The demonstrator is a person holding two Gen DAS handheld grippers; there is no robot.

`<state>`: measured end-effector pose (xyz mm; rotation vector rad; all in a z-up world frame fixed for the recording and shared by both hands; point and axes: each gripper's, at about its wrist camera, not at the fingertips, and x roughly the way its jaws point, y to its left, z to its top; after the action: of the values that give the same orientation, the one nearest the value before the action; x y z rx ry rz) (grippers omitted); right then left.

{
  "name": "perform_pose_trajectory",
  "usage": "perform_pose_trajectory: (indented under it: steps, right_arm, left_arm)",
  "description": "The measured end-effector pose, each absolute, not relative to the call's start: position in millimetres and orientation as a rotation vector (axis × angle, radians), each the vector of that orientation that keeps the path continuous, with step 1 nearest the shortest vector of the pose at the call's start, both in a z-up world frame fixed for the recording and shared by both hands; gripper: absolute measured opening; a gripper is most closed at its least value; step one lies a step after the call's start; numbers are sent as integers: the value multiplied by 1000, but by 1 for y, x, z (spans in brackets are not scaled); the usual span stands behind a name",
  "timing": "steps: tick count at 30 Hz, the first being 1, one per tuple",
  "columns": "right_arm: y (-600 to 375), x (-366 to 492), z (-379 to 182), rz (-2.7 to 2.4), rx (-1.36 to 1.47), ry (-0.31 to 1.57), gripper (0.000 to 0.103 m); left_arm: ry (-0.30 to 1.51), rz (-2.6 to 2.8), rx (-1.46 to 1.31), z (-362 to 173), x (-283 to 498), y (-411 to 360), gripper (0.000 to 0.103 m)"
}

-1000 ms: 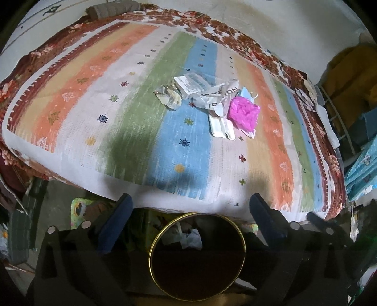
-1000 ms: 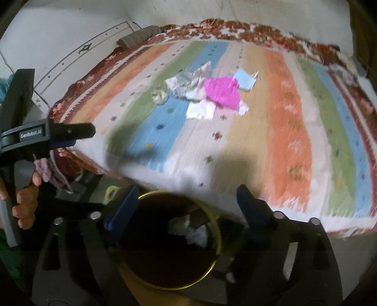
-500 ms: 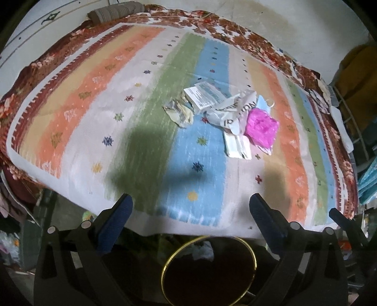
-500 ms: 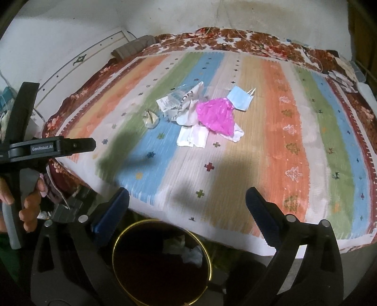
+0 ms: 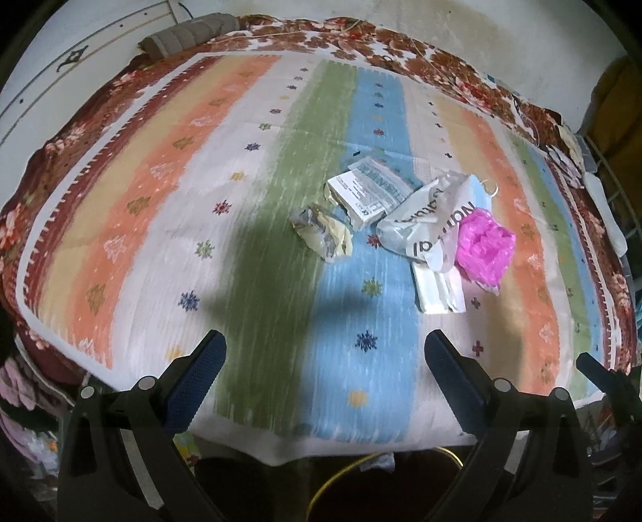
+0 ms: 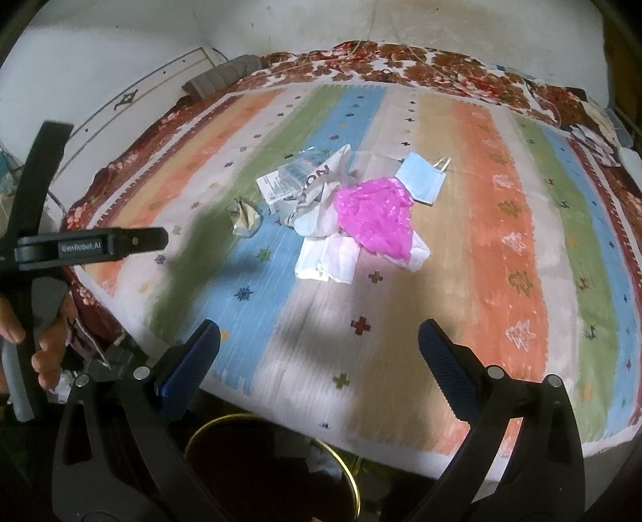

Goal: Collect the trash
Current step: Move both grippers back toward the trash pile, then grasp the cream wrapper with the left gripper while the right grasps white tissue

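Observation:
A pile of trash lies mid-bed on the striped blanket [image 5: 257,257]: a crumpled wrapper [image 5: 325,233], a printed packet [image 5: 367,190], a grey plastic bag [image 5: 429,219], a pink plastic bag [image 5: 485,245] and white tissue [image 5: 437,289]. The right wrist view shows the same pink bag [image 6: 375,217], tissue [image 6: 329,261] and a blue face mask [image 6: 421,178]. My left gripper [image 5: 325,361] is open and empty above the bed's near edge. My right gripper [image 6: 319,349] is open and empty too. A gold-rimmed bin [image 6: 277,461] stands below the bed edge.
The left gripper's body [image 6: 92,245] and the hand holding it show at the left of the right wrist view. A rolled grey cloth [image 5: 188,34] lies at the bed's far corner. Clutter [image 5: 602,192] sits beside the bed on the right.
Both grippers have moved forward from over the bin to over the bed's near edge, closer to the trash pile. Both stay open and empty.

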<state>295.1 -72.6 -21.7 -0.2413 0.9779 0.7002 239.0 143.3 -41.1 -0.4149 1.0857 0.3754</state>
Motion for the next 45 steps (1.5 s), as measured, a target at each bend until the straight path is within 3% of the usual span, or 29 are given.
perform_pose_trajectory:
  steps: [18, 26, 32, 38, 45]
  right_arm:
    - [-31, 334, -75, 731, -266, 1012, 94]
    - [-14, 358, -95, 722, -249, 1039, 90]
    - [-2, 373, -109, 721, -255, 1072, 79]
    - [7, 384, -122, 716, -244, 1109, 56]
    - [13, 386, -135, 699, -255, 1144, 24]
  left_arm:
    - [1089, 284, -473, -77, 280, 173, 97]
    - [1113, 263, -519, -101, 301, 194, 90]
    - [1135, 229, -538, -118, 318, 201, 74]
    - [1161, 213, -508, -128, 332, 195, 56]
    - [1160, 250, -491, -135, 341, 195, 21]
